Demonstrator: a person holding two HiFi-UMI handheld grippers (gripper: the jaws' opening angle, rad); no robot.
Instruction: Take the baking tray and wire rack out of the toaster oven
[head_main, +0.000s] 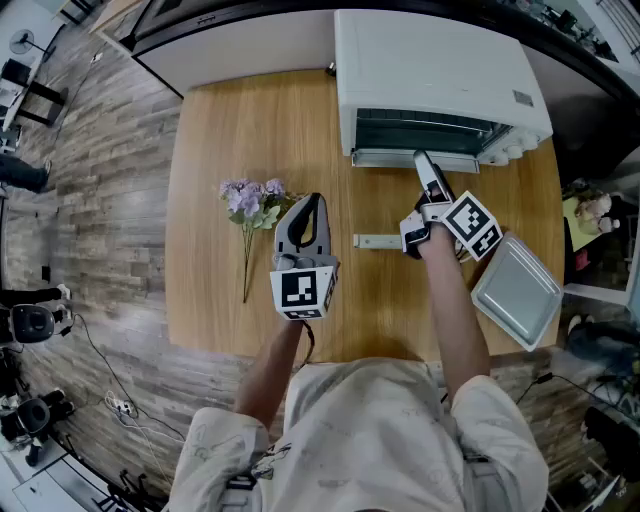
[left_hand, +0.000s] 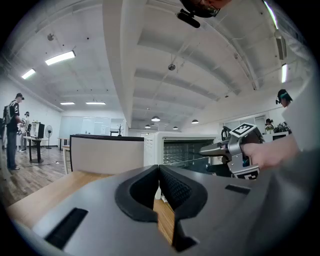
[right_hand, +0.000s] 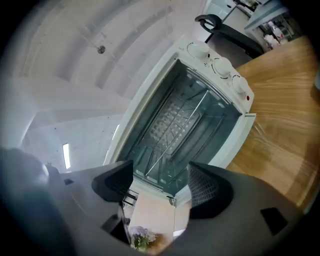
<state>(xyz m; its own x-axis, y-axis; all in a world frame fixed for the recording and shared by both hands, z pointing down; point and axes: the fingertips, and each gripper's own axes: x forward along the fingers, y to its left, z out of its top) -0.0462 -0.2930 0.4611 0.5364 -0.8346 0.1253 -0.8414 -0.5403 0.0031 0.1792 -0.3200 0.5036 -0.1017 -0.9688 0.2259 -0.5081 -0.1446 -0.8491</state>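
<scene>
Straight ahead of the right gripper (head_main: 424, 160), at the far edge of the tabletop (head_main: 210, 300): toaster oven (head_main: 430, 75), door down, mouth facing the person. Off to its right, already out and lying flat: baking tray (head_main: 517, 292). Inside, seemingly on the middle rails: wire rack (right_hand: 172, 127), long front edge running across the opening. Nearer by far: right gripper, jaws parted with nothing between them, rolled askew. Well back: left gripper (head_main: 308, 205), clenched and empty.

No text, label, brand or number is legible in any view.
</scene>
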